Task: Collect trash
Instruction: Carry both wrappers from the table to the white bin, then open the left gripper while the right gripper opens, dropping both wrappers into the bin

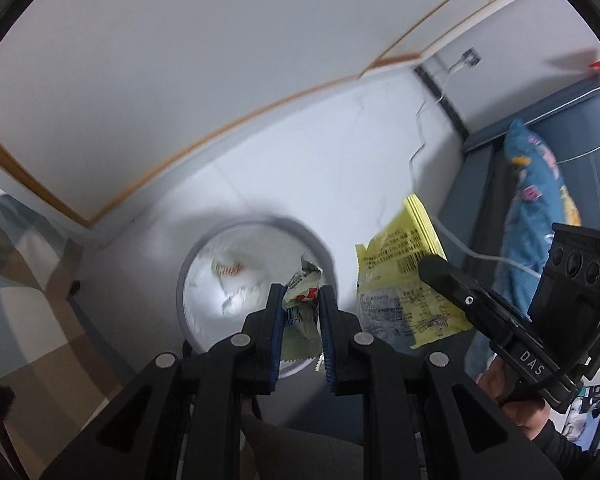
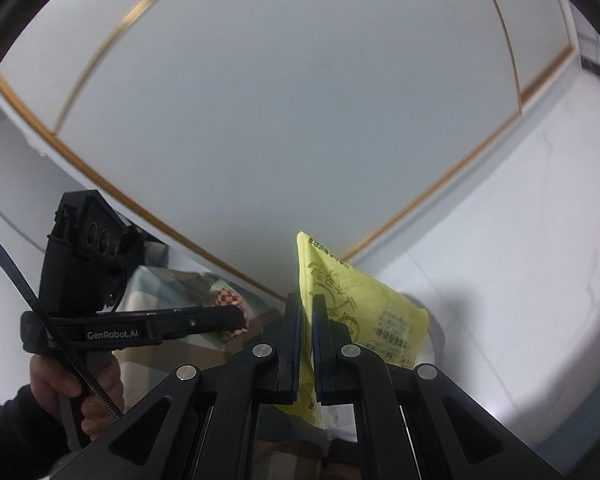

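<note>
In the left wrist view my left gripper [image 1: 300, 292] is shut on a pale green and red snack wrapper [image 1: 300, 316], held just above a round grey trash bin [image 1: 192, 272] lined with a white bag that has a few scraps inside. To its right my right gripper [image 1: 432, 268] holds a yellow wrapper [image 1: 400, 292] beside the bin. In the right wrist view my right gripper [image 2: 305, 300] is shut on that yellow wrapper [image 2: 364, 312], which stands up between the fingers. The left gripper [image 2: 236, 318] shows at the left, its wrapper mostly hidden.
A white wall with thin gold trim [image 1: 220, 132] fills the background. A checked bedspread [image 1: 24, 300] lies at the left. A blue pillow [image 1: 540, 208] and a white cable [image 1: 420, 152] are at the right. The bin's rim [image 2: 436, 328] shows behind the yellow wrapper.
</note>
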### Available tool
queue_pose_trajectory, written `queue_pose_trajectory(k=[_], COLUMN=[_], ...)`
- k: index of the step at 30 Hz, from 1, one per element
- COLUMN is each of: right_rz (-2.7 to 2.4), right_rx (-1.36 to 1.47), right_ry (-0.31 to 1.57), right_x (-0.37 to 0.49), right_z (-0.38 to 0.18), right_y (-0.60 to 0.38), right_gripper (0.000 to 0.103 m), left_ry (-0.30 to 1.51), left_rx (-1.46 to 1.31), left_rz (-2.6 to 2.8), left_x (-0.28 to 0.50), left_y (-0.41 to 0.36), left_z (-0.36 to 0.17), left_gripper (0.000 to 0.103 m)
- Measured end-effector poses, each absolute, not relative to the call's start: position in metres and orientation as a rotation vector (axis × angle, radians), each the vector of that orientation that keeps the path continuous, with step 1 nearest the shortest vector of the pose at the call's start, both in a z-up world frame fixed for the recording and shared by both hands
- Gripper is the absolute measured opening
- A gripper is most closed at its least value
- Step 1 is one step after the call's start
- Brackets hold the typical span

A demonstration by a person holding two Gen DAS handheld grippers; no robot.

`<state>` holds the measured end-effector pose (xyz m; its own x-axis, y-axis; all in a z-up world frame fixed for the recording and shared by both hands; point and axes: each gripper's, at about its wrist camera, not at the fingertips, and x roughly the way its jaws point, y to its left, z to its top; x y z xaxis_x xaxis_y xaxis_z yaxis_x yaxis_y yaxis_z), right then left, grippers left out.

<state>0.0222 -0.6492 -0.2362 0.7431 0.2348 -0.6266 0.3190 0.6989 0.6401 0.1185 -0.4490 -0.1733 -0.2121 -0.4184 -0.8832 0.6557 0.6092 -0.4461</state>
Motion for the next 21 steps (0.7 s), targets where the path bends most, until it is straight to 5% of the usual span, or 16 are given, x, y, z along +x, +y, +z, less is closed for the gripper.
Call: queue_pose_trajectory(k=[13, 21], right_rz=[-0.009, -0.048], right_rx=[1.050, 1.126], right_ry=[0.776, 0.926], right_x=[0.046, 0.044], right_z=[-0.322, -0.362], right_y=[-0.647, -0.637], right_gripper=[0.004, 0.018], left_ry=[1.637, 1.688], left_rx=[0.202, 0.222], left_rz=[-0.902, -0.885], left_x=[0.128, 0.130], left_y=[-0.451, -0.460], left_z=[-0.211, -0.229], left_gripper=[0.013, 0.013])
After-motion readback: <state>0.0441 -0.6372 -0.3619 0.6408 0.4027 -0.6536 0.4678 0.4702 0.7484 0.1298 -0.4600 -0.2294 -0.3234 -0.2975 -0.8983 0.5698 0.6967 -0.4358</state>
